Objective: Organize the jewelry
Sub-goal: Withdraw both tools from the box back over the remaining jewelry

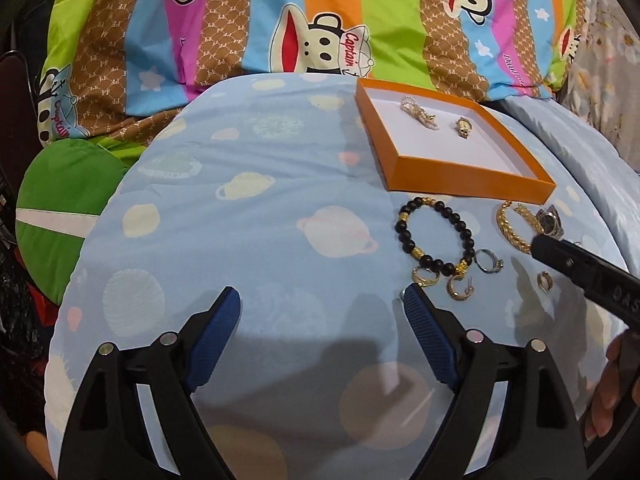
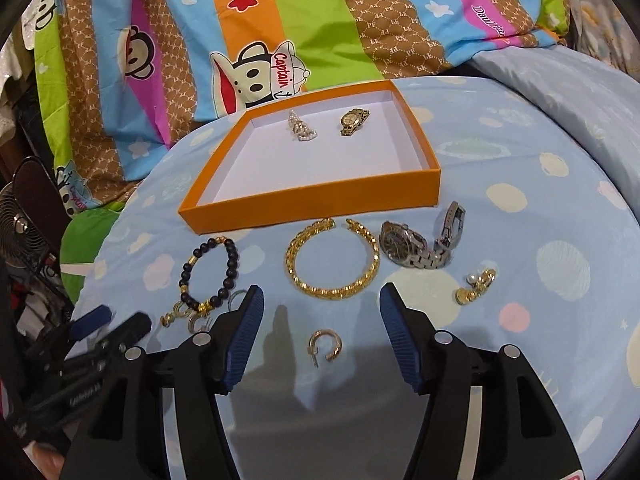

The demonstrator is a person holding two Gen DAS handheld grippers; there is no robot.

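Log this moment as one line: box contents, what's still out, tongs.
orange box: pearl piece, gold watch | on bed: gold chain bracelet, silver watch | left tongs open | right tongs open over hoop earring

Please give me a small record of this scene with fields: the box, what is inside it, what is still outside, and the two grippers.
box: orange box, open, on blue bedding
inside: pearl piece, gold watch
outside: beaded bracelet, gold chain bracelet, silver watch, hoop earring, other small pieces
left gripper: open, empty
right gripper: open, above hoop earring
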